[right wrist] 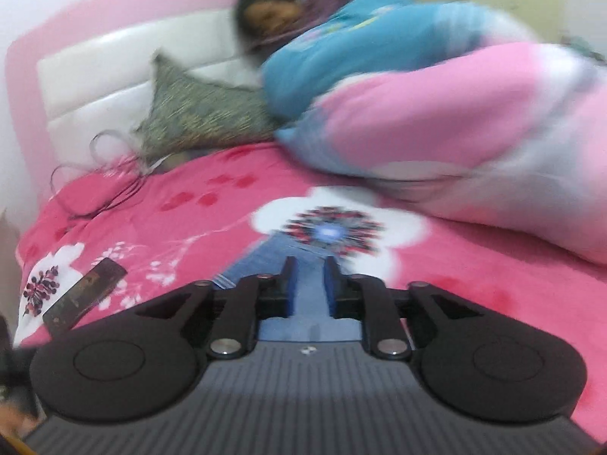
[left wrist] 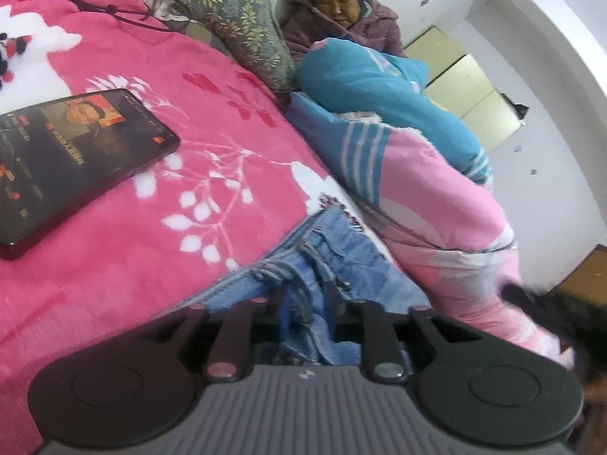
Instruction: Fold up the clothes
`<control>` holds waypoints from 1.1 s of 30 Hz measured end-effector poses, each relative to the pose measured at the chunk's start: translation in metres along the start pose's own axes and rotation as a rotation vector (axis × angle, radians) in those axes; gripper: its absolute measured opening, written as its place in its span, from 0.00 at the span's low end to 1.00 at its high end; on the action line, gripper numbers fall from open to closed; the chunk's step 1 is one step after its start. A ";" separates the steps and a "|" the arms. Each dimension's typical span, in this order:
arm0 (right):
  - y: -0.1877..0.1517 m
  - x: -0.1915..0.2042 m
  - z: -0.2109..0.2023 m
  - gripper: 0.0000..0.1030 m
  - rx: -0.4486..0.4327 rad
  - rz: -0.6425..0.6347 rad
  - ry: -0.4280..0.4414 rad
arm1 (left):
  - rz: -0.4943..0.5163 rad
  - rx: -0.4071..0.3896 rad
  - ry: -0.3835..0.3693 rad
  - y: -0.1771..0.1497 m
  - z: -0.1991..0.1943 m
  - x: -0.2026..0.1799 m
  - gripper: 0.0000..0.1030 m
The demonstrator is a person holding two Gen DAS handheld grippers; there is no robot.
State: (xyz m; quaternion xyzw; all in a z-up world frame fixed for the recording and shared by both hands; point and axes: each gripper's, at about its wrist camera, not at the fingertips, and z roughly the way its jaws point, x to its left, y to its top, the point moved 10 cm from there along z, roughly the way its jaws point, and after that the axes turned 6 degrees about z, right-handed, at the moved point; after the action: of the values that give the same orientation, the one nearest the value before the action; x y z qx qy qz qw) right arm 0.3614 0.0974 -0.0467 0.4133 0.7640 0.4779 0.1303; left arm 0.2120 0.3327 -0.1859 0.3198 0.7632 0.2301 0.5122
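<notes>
Both cameras sit low and close over a hot-pink floral fleece blanket (left wrist: 125, 197), each looking forward along its own fingers. The left wrist view faces the bed's far side, with a black smartphone (left wrist: 72, 159) at 9 o'clock. The right wrist view faces the white padded headboard (right wrist: 114, 72) at 11 o'clock. Both views share the phone, the grey leaf-print pillow (right wrist: 197, 113) and the blue-and-pink quilt (left wrist: 398, 144).

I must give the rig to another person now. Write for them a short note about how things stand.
Left claw: shut on bunched denim of the jeans, near the pink quilt.
Right claw: jeans fabric between its fingers; a real grip cannot be told.
The jeans lie on the pink blanket; a phone lies nearby.
Done: no neat fold visible.
Left: the folding. Mind the person resting under the quilt.
</notes>
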 end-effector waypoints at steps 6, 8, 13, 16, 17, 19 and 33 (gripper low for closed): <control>-0.043 -0.072 -0.145 0.27 -0.058 0.110 -0.193 | 0.085 -0.023 0.031 0.001 -0.021 -0.017 0.55; -0.065 -0.091 -0.182 0.29 -0.061 0.159 -0.240 | 0.098 -0.032 0.049 0.003 -0.032 -0.020 0.56; -0.127 -0.115 -0.235 0.40 -0.047 0.249 -0.296 | 0.137 -0.023 0.057 -0.001 -0.049 -0.038 0.56; -0.161 -0.120 -0.246 0.43 -0.038 0.311 -0.304 | 0.191 0.000 0.031 -0.011 -0.050 -0.061 0.55; -0.171 -0.122 -0.249 0.43 -0.034 0.333 -0.310 | 0.209 0.008 0.022 -0.014 -0.050 -0.069 0.56; -0.190 -0.130 -0.260 0.43 -0.035 0.375 -0.330 | 0.245 0.023 0.005 -0.021 -0.050 -0.085 0.55; -0.249 -0.236 -0.372 0.66 -0.176 0.666 -0.540 | 0.428 0.156 0.056 -0.093 0.009 -0.110 0.56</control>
State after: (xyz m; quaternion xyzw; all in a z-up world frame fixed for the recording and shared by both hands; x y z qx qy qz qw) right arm 0.1610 -0.3628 -0.1119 0.7346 0.4840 0.4320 0.1988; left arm 0.2264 0.1889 -0.1822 0.5064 0.7074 0.2823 0.4042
